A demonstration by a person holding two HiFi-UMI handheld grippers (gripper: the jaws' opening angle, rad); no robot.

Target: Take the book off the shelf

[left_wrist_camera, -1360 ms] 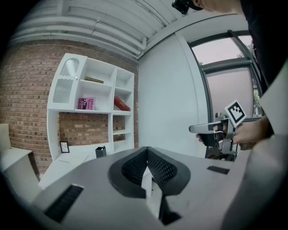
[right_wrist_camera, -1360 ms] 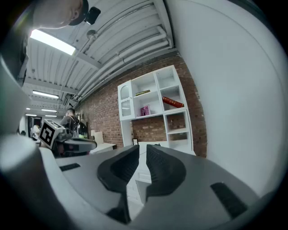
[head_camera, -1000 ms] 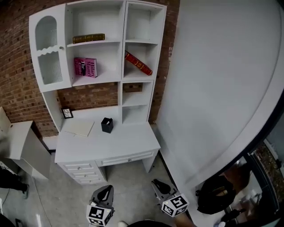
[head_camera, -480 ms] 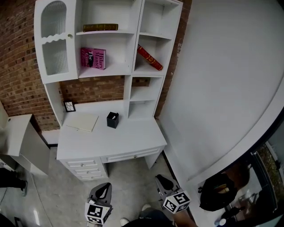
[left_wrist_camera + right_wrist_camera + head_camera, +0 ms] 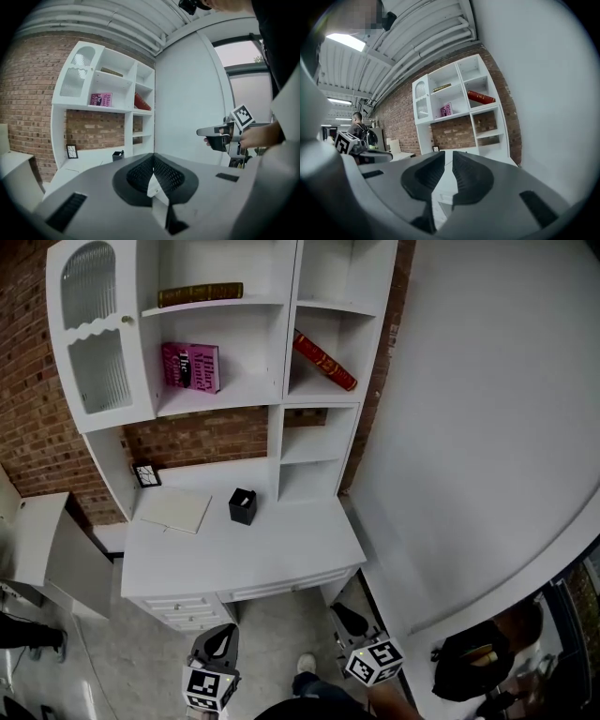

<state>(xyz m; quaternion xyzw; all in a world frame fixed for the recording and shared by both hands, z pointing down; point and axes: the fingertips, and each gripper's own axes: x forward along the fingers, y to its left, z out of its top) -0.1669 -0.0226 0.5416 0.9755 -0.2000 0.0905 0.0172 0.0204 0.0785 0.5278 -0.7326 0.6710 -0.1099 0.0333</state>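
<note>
Three books are on the white shelf unit (image 5: 272, 418): a pink one (image 5: 190, 367) standing upright, a red one (image 5: 323, 360) leaning in the right bay, and a brown-gold one (image 5: 200, 293) lying flat on the top shelf. Both grippers hang low, well short of the desk and far from the shelves. My left gripper (image 5: 217, 643) is shut and empty, its jaws meeting at the tips (image 5: 153, 157). My right gripper (image 5: 352, 620) holds nothing, and a narrow gap shows between its jaws (image 5: 449, 157). The right gripper view shows the red book (image 5: 481, 97) and the pink book (image 5: 447, 109).
Below the shelves, the white desk (image 5: 281, 554) carries a cream notebook (image 5: 175, 510), a black pen holder (image 5: 242, 506) and a small picture frame (image 5: 143, 474). A white wall (image 5: 469, 427) runs along the right. A low white cabinet (image 5: 47, 549) stands to the left.
The shelf unit and desk have grown larger and the desk has slid lower in the head view, so I have come closer. Both grippers stay low and have not changed state.
</note>
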